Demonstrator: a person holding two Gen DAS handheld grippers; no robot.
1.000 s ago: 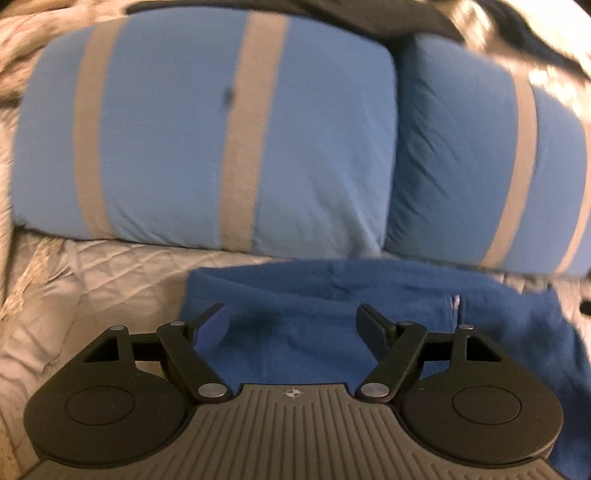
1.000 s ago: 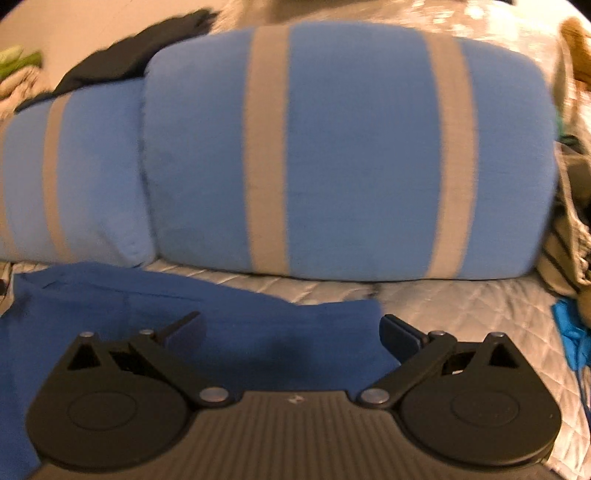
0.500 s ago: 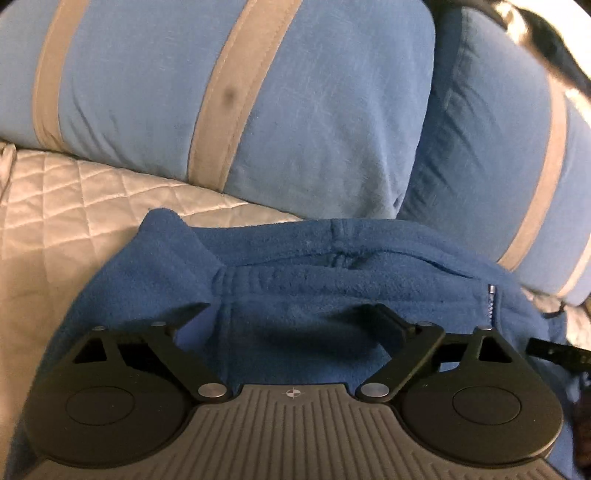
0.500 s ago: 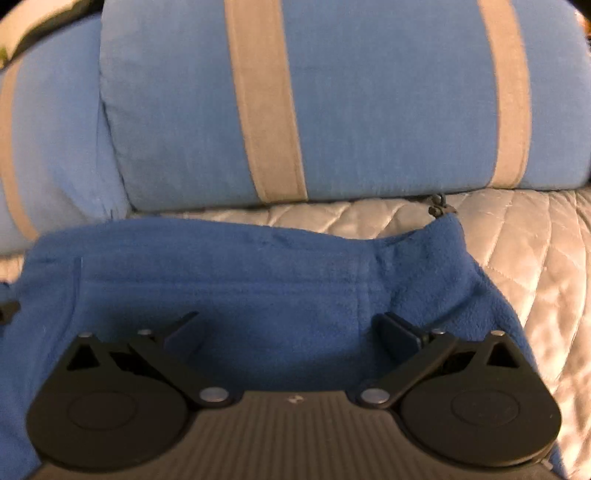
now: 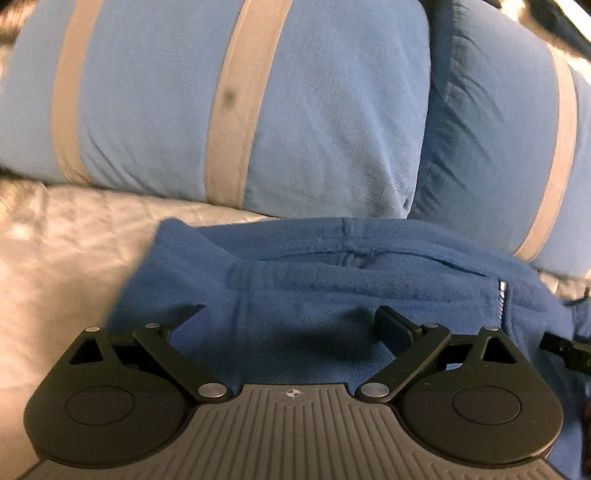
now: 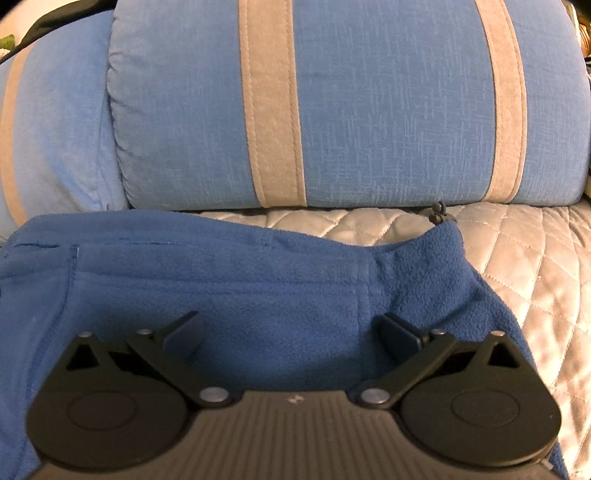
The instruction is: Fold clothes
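A dark blue fleece garment (image 5: pixel 332 280) lies spread on the quilted bed cover, its hemmed edge toward the pillows. My left gripper (image 5: pixel 290 314) hovers low over its left part. Its jaws are opening, the fleece lies under the gap, and neither pad presses on it. In the right wrist view the same fleece (image 6: pixel 221 280) fills the foreground, with a raised corner (image 6: pixel 443 251) at the right. My right gripper (image 6: pixel 290 319) stands open just above the cloth, holding nothing. A short zip (image 5: pixel 501 291) shows near the right side.
Two light blue pillows with grey stripes (image 5: pixel 295 110) (image 6: pixel 369 110) stand right behind the garment. Pale quilted cover (image 5: pixel 55 240) (image 6: pixel 517 251) shows on both sides. A black part (image 5: pixel 565 347) pokes in at the left wrist view's right edge. Dark clothing (image 6: pixel 55 22) lies behind the pillows.
Both grippers have come down close over the blue fleece, which now fills the foreground. The left jaws have spread wider. The right gripper has hardly moved in the last half second.
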